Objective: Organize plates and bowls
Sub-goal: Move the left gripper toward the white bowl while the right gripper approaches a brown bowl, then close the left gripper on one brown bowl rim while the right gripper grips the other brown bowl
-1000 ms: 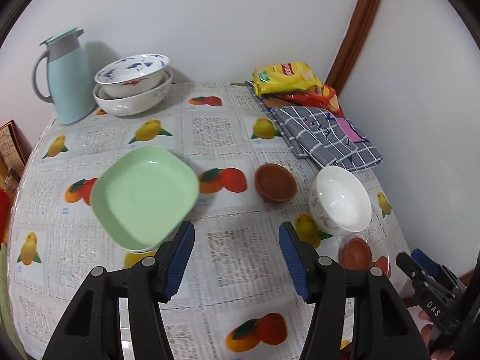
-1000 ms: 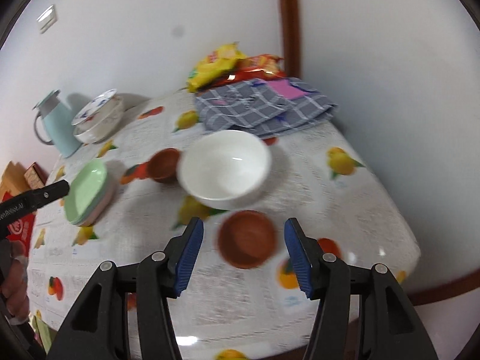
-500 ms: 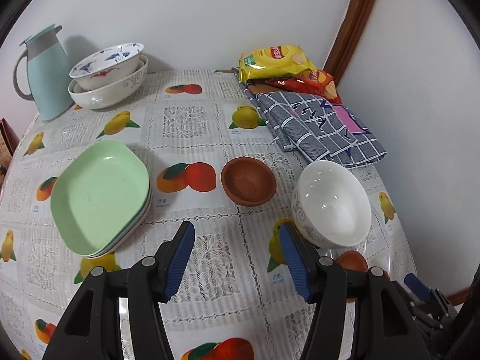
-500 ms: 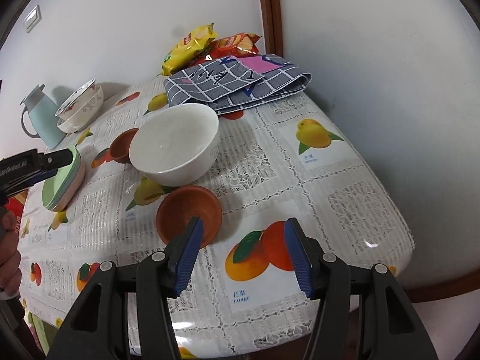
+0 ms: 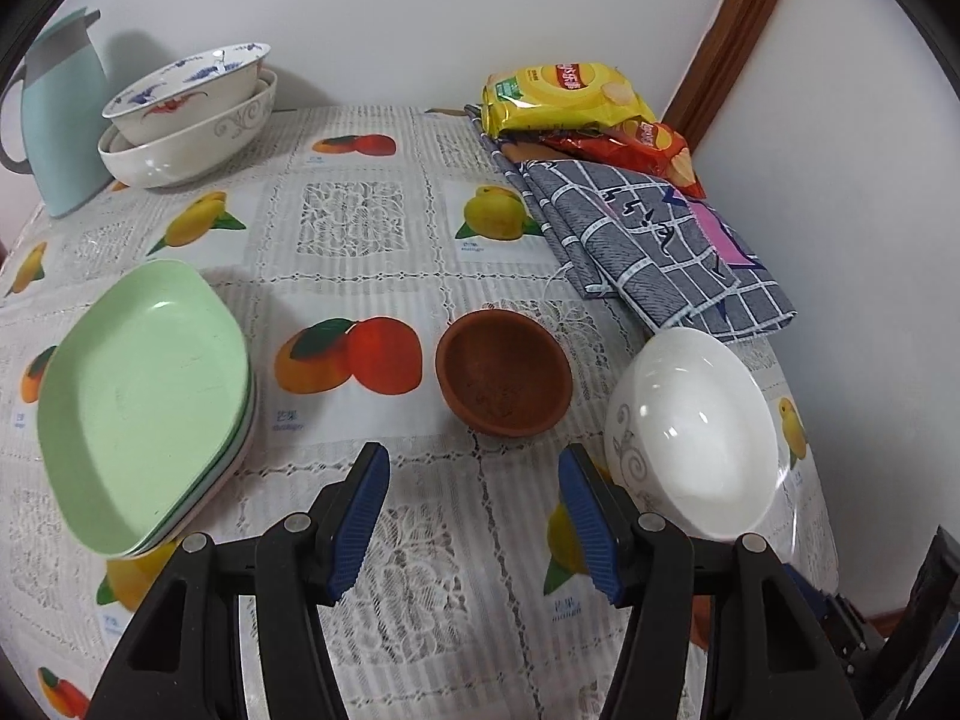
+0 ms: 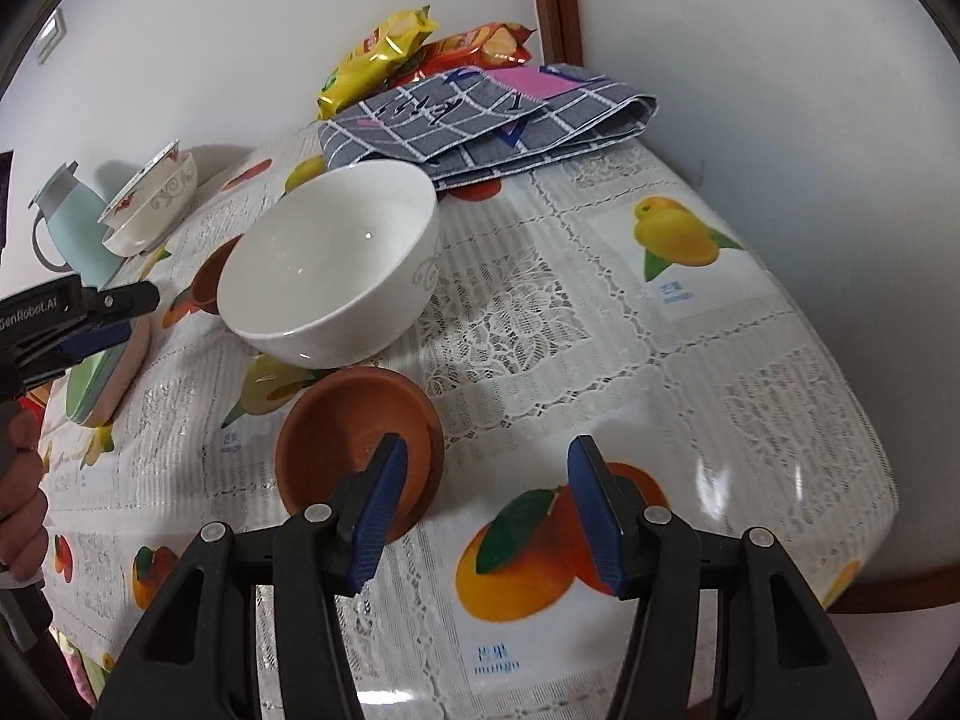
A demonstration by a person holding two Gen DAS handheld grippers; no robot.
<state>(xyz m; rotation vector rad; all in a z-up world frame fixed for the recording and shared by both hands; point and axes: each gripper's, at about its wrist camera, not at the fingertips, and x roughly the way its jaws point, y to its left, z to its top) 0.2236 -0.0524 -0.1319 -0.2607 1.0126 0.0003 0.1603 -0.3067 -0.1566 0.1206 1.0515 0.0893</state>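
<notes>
My left gripper (image 5: pixel 474 519) is open and empty, just short of a small brown bowl (image 5: pixel 503 381). A stack of green plates (image 5: pixel 141 399) lies to its left and a white bowl (image 5: pixel 693 435) to its right. Two stacked patterned bowls (image 5: pixel 189 114) stand at the back left. My right gripper (image 6: pixel 483 516) is open and empty; its left finger overlaps the rim of a second small brown bowl (image 6: pixel 351 438). The white bowl (image 6: pixel 330 261) stands just behind that one. The left gripper also shows in the right wrist view (image 6: pixel 78 315), over the green plates (image 6: pixel 99 381).
A pale blue jug (image 5: pixel 57 120) stands at the back left. Snack bags (image 5: pixel 564 99) and a folded checked cloth (image 5: pixel 654 240) lie at the back right by the wall. The fruit-print tablecloth (image 6: pixel 690 360) drops off at the near right edge.
My left gripper has moved closer to the first brown bowl and the plates now sit left of it. My right gripper has moved right and lower, so the second brown bowl is at its left finger.
</notes>
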